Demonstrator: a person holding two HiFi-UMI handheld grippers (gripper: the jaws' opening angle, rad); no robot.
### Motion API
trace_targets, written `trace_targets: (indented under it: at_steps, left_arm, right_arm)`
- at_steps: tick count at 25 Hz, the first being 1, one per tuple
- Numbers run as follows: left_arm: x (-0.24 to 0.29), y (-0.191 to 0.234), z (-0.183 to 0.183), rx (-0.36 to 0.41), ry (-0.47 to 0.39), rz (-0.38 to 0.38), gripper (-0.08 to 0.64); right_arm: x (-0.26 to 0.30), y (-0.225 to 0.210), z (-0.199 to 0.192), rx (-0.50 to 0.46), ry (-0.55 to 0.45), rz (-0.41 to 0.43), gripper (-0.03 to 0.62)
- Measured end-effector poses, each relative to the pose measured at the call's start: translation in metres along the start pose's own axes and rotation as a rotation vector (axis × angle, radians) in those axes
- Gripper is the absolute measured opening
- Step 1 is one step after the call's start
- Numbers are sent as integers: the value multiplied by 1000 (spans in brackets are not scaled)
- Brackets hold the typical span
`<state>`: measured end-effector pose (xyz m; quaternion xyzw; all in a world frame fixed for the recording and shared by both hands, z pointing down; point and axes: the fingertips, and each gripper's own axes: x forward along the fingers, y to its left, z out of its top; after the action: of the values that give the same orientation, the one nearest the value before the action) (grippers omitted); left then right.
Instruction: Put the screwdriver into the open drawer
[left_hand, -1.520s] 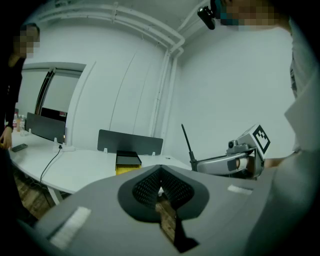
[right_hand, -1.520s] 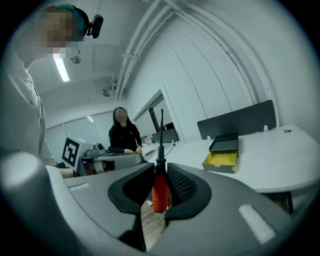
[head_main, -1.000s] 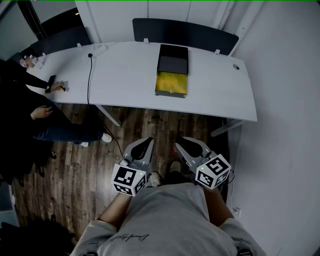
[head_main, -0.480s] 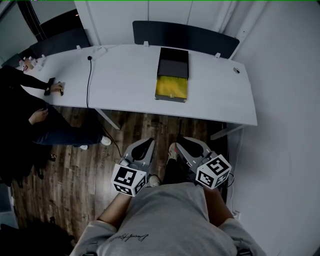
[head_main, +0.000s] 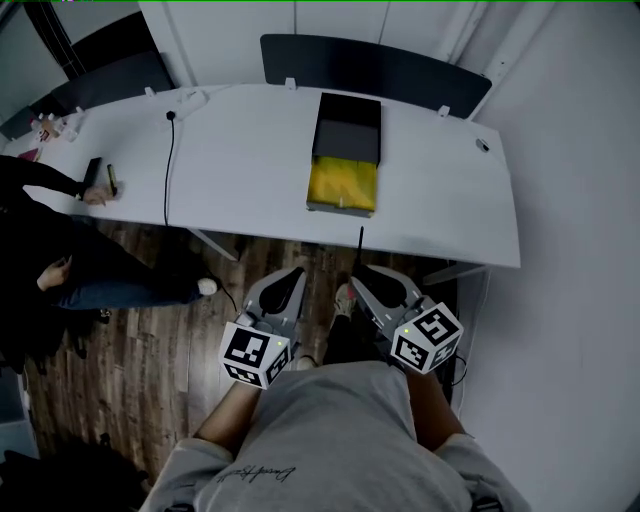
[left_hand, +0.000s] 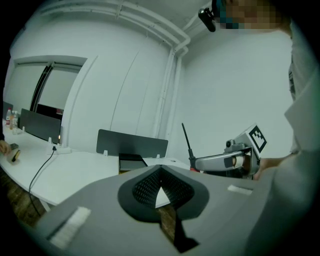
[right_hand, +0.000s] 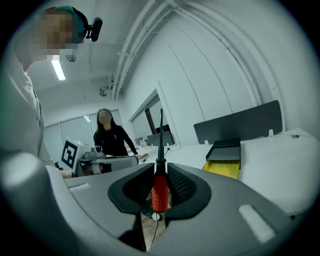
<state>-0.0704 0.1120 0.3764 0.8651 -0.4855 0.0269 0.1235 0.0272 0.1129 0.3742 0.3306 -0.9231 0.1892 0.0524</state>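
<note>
A screwdriver (right_hand: 159, 192) with a red handle and a dark shaft stands upright between the jaws of my right gripper (right_hand: 160, 175), which is shut on the handle. In the head view its thin shaft (head_main: 361, 246) points toward the white table (head_main: 250, 160). On that table a black drawer unit (head_main: 347, 128) has its yellow drawer (head_main: 343, 185) pulled open toward me; the drawer (right_hand: 221, 165) also shows ahead on the right in the right gripper view. My left gripper (head_main: 288, 276) hangs beside the right gripper (head_main: 362, 273), over the wooden floor, short of the table's near edge, jaws together and empty.
A seated person (head_main: 60, 250) is at the table's left end, hand by small items. A black cable (head_main: 168, 160) runs across the tabletop. Dark partition panels (head_main: 370, 65) line the far edge. A wall (head_main: 580, 250) closes the right side.
Both grippers moved forward toward the table, so the table edge and drawer now sit closer. The screwdriver shaft now shows in the head view. The seated person's arm has shifted.
</note>
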Motion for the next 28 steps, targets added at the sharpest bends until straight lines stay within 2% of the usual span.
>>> trace_targets:
  at_steps: [3,11,21,28]
  left_arm:
    - [26,7,-3,-28,32,9,0]
    - [98,36,39,-63,-24,45,0]
    - [173,65,66,-79,-29,130,0]
    - [204,77,73,-52,-29,183,0]
  right_arm:
    - [9,-23,8,22,16,7,97]
    - [45,-96,50,21,33,33,95]
    - [77,-168,86,11,69,108,97]
    - [99,-198,90,10,106,162,97]
